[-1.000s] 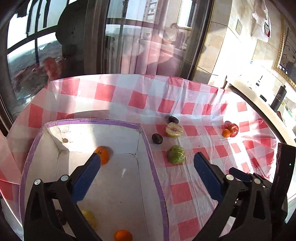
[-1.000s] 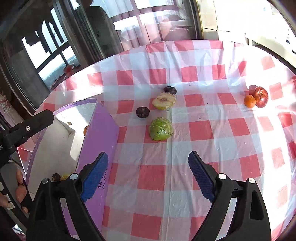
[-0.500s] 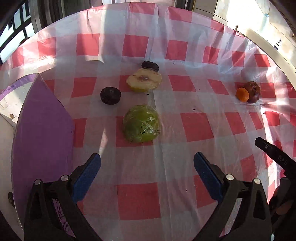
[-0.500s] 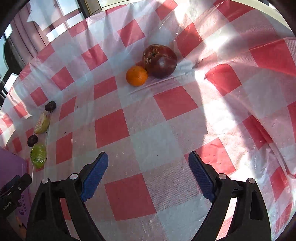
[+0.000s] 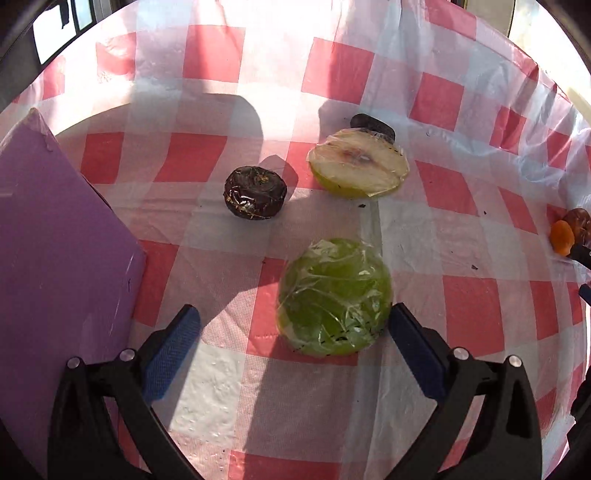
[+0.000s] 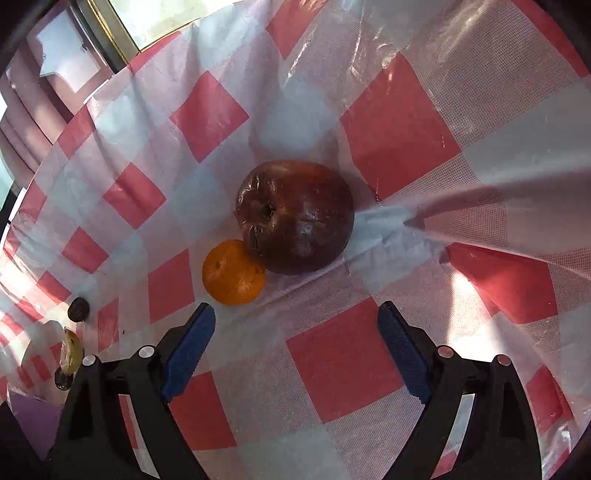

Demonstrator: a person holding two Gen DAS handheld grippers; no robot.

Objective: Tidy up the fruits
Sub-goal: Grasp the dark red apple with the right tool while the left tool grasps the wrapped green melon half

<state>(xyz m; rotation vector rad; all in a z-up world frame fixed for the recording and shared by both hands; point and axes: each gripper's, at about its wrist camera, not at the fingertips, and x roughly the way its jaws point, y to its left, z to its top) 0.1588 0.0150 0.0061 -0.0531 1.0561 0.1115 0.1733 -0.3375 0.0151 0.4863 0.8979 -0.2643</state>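
Your left gripper point(image 5: 293, 325), spread wide and empty, has the round green film-wrapped fruit point(image 5: 334, 297) just ahead, toward its right finger. Your right gripper point(image 6: 295, 332), likewise gaping and empty, faces the wrinkled dark-red apple point(image 6: 295, 216) beyond its tips.

Domestic dining setting. A table carries a red-and-white checked plastic tablecloth point(image 5: 207, 155) with wrapped fruit, including a halved pear point(image 5: 358, 168). A window frame point(image 6: 110, 33) with pink curtains point(image 6: 22, 110) stands just behind it.
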